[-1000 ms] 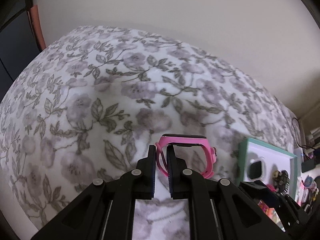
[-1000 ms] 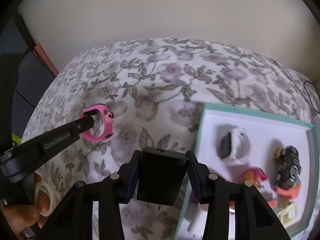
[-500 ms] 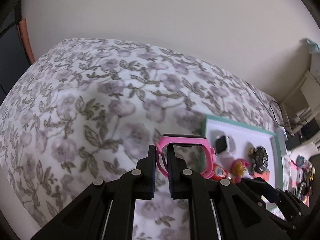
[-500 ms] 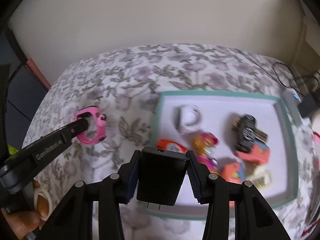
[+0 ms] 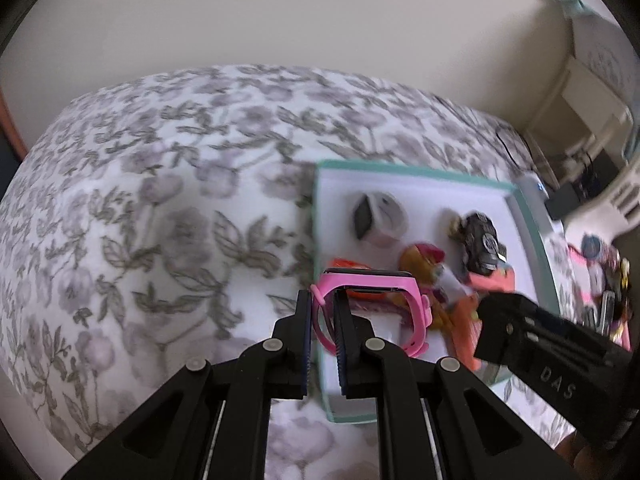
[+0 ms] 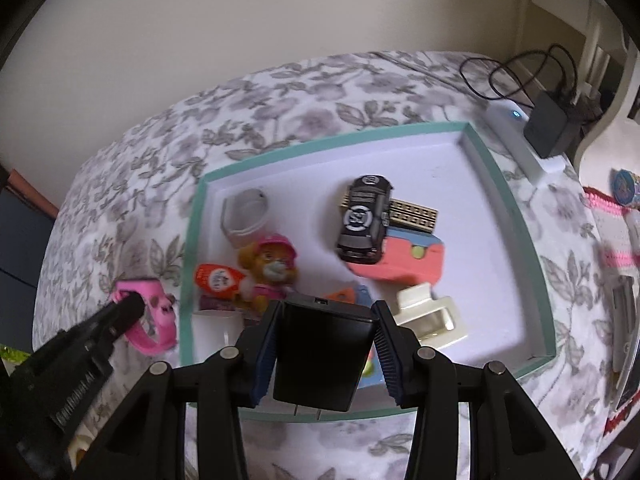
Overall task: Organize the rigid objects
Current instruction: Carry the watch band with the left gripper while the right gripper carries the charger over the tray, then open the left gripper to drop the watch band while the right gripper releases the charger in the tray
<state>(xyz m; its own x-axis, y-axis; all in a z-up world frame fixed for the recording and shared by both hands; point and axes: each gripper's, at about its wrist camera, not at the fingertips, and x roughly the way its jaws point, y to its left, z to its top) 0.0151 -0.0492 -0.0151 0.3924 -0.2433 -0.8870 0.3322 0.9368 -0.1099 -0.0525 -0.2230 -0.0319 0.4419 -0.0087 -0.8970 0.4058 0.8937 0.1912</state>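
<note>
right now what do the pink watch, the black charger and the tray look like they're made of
Pink watch: probably soft silicone or rubbery plastic, matte, with a thin looping strap. Black charger: hard moulded plastic, smooth with a slight sheen; two metal prongs underneath. Tray: looks like cardboard, thin teal walls, flat matte white inside.

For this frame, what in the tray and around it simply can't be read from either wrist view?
- Right wrist: tray items along its near edge, hidden behind the black charger in the right gripper.
- Left wrist: tray's near right corner, covered by the right gripper's arm; toys smeared by motion blur.
- Both views: clutter at the right edge, cut off and too blurred to identify.
- Pink watch screen, edge-on in the left gripper.
</note>
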